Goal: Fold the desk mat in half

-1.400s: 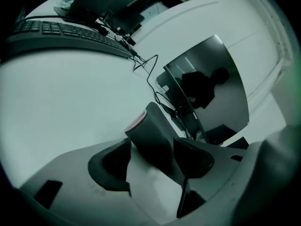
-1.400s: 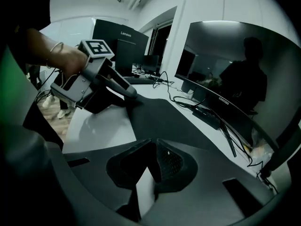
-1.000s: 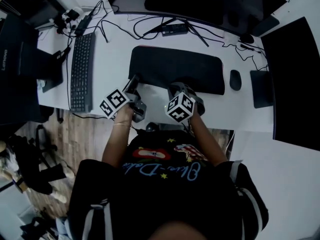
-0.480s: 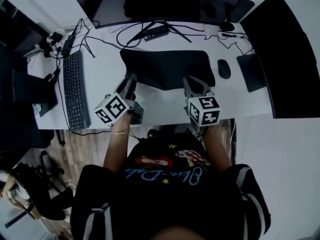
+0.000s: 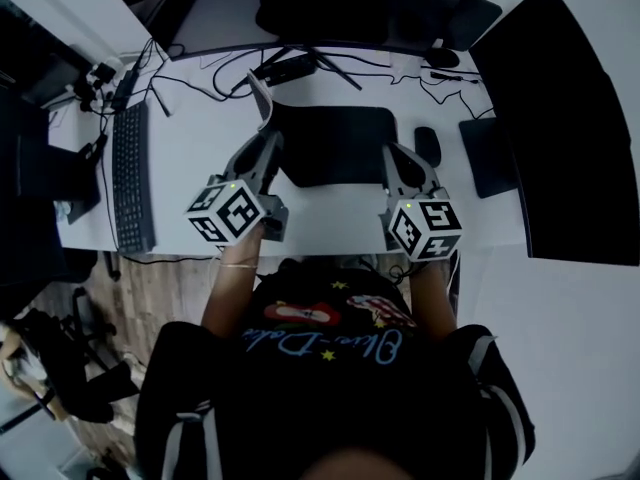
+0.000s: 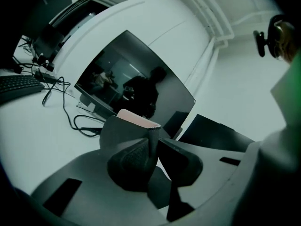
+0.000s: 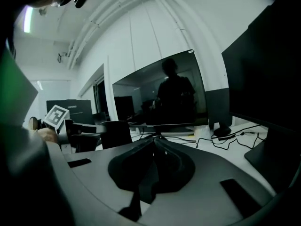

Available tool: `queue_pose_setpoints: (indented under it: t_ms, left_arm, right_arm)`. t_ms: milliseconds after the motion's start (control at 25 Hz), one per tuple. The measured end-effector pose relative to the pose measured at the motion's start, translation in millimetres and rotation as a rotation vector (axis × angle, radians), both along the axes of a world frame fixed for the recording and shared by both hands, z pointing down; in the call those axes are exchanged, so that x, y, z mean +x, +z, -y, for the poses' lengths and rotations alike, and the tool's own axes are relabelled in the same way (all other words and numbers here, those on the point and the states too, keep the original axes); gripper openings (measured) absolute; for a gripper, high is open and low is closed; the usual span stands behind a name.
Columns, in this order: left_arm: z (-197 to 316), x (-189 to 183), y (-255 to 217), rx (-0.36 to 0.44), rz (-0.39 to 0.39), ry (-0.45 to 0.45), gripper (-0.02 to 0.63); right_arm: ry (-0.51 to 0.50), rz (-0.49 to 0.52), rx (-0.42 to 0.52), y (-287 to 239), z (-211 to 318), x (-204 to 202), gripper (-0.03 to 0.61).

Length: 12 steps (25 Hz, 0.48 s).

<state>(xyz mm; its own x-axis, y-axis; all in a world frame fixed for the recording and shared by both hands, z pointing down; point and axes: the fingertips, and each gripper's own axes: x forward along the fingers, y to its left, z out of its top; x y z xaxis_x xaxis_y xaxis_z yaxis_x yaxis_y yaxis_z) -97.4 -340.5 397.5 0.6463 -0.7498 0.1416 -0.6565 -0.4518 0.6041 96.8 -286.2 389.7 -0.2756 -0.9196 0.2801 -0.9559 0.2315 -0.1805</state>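
The black desk mat (image 5: 335, 146) lies in the middle of the white desk (image 5: 200, 148). My left gripper (image 5: 268, 133) is shut on the mat's left edge and holds it up off the desk, so the pale underside (image 5: 262, 93) shows. In the left gripper view (image 6: 153, 147) the stitched edge (image 6: 138, 119) stands pinched between the pads. My right gripper (image 5: 393, 158) is at the mat's right front edge. Its jaws (image 7: 153, 147) are shut, and I cannot see the mat between the pads.
A keyboard (image 5: 130, 178) lies at the left of the desk. A mouse (image 5: 427, 146) sits just right of the mat, with a small black pad (image 5: 485, 153) beyond it. Cables and a monitor foot (image 5: 290, 68) run behind the mat. A large dark screen (image 5: 560, 118) stands at the right.
The left gripper has raised the mat's left edge and carried it rightward, so the flat part looks shorter. The right gripper has shifted right along the front edge.
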Motion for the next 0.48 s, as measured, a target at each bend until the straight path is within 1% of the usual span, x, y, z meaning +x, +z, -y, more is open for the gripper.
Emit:
queue_pose_setpoints:
  t_ms: [160,320,480]
  left_arm:
    - [-1,39,-4,0.021,0.051,0.022,0.057]
    - [-3,73,0,0.015,0.068,0.049,0.052]
    - [-8,107,7,0.004,0.082,0.077,0.050]
  right_arm:
    - [-0.039,0.047,0.035,-15,-3,20,0.002]
    - [-0.056,-0.002,0.065,-28,-9,40,0.000]
    - [-0.067,-0.010,0.082,-33,-16,61,0.000]
